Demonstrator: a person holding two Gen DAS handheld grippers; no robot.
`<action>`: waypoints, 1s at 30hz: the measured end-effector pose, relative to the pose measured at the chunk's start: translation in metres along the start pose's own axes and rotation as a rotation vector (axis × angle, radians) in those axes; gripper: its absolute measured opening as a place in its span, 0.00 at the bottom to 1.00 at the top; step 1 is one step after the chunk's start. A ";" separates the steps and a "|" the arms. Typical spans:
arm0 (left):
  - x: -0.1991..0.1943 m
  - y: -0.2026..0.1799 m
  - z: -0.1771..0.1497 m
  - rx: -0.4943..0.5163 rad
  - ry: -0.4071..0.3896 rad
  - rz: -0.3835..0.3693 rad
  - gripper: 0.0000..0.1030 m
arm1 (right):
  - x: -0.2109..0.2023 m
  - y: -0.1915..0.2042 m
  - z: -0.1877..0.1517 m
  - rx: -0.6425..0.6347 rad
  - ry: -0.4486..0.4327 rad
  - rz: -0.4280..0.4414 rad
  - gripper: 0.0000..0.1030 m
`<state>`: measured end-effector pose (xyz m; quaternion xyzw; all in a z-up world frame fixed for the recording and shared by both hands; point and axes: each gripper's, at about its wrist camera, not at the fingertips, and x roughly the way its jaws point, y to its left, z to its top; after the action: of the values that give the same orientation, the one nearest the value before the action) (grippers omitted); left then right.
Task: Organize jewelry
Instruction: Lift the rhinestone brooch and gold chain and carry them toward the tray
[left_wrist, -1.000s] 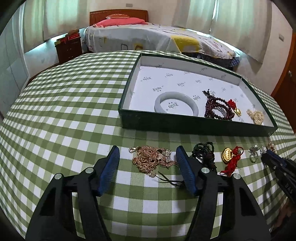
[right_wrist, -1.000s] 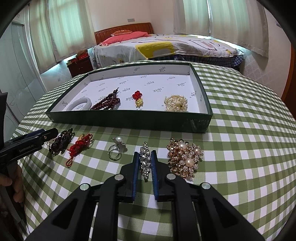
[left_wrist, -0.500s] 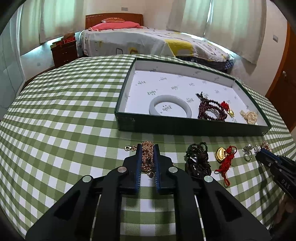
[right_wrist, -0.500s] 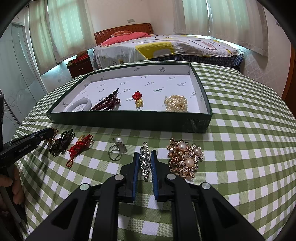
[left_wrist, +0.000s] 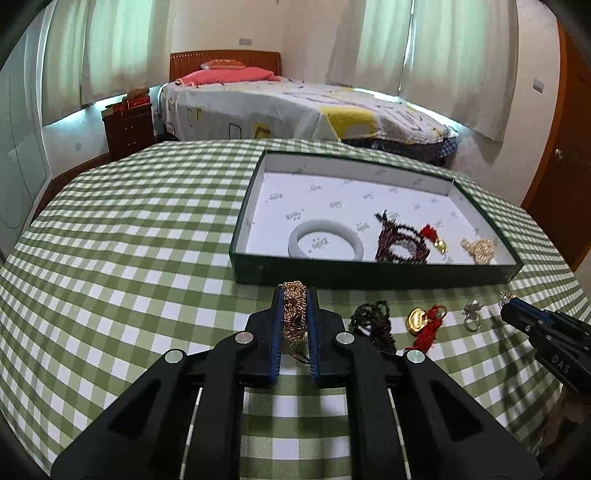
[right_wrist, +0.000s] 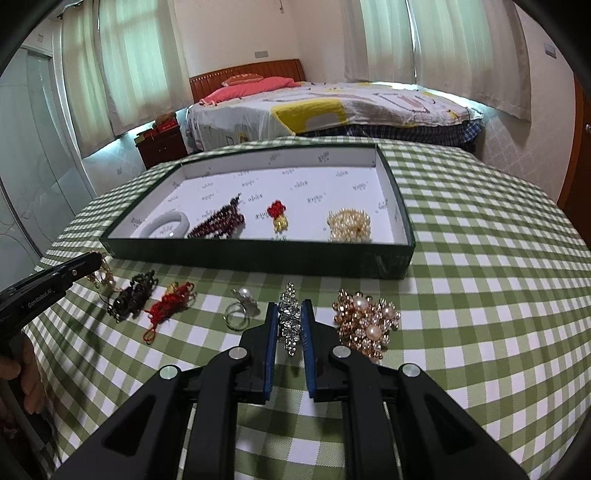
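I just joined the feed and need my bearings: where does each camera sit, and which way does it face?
Left wrist: on the left gripper, facing the tray and bed; its gripper is shut on a gold chain, right gripper at right edge.
Right wrist: on the right gripper, same heading; shut on a crystal brooch, left gripper at left edge.
Shared: tray, bangle, red tassel.

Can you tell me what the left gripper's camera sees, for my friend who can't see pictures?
The left gripper is shut on a gold chain necklace above a green checked tablecloth. Behind it a green tray holds a white bangle, dark red beads and more; other jewelry lies beside.
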<state>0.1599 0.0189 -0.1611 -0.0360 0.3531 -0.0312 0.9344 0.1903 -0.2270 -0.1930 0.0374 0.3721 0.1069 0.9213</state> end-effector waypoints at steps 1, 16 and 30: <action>-0.003 0.000 0.002 -0.001 -0.010 -0.001 0.11 | -0.003 0.001 0.002 -0.001 -0.009 0.000 0.13; -0.044 -0.010 0.050 -0.031 -0.148 -0.071 0.11 | -0.051 0.005 0.046 -0.009 -0.171 0.017 0.13; -0.025 -0.039 0.131 0.017 -0.303 -0.120 0.11 | -0.038 0.003 0.125 -0.043 -0.317 0.016 0.13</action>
<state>0.2265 -0.0113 -0.0428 -0.0534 0.2050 -0.0840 0.9737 0.2497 -0.2309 -0.0764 0.0369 0.2191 0.1151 0.9682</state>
